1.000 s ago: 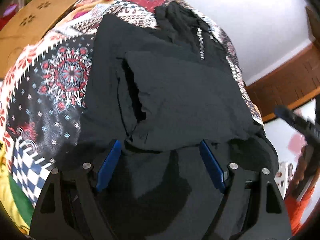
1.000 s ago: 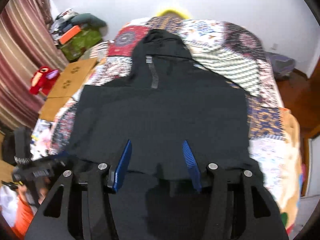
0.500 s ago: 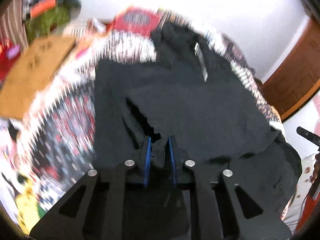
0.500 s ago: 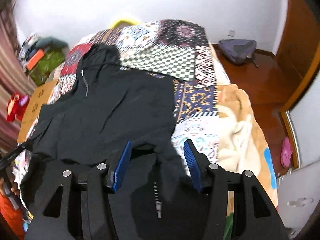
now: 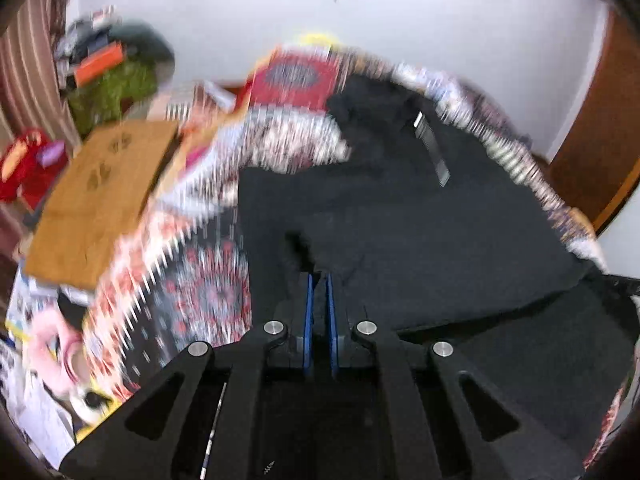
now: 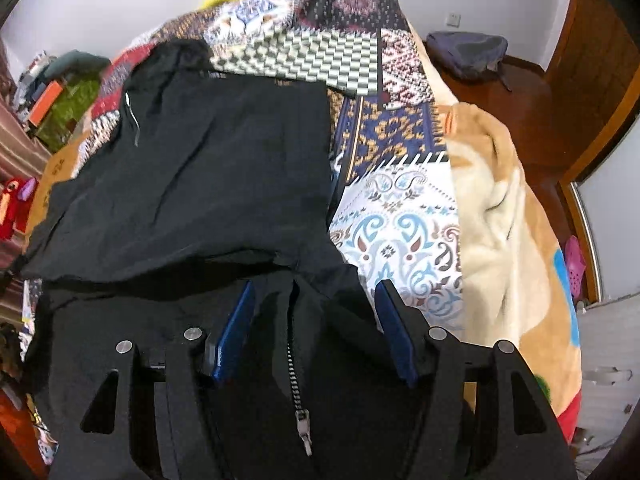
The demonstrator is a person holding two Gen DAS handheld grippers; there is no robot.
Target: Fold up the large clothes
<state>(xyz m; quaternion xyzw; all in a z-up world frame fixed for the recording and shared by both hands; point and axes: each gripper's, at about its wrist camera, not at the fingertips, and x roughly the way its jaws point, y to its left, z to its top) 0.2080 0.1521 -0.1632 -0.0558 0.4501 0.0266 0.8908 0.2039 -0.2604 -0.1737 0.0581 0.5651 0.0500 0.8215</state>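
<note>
A large black zip-up hoodie (image 5: pixel 420 224) lies spread on a bed with a patterned patchwork cover (image 5: pixel 208 280). My left gripper (image 5: pixel 318 280) is shut on a fold of the hoodie's black cloth near its left side; the view is blurred by motion. In the right wrist view the hoodie (image 6: pixel 208 168) has its body folded, with the zipper (image 6: pixel 296 376) at the bottom hem running between the fingers. My right gripper (image 6: pixel 316 292) is open over that hem near the bed's near edge, holding nothing.
A cardboard sheet (image 5: pixel 100 200) and a red toy (image 5: pixel 24 168) lie left of the bed. A beige blanket (image 6: pixel 500 208) hangs on the bed's right side. A grey bag (image 6: pixel 464 52) sits on the wooden floor. A wooden door (image 5: pixel 592 132) stands at the right.
My left gripper has closed on the hoodie cloth and pulled back and up. My right gripper has swung right to the zipper hem and stays open.
</note>
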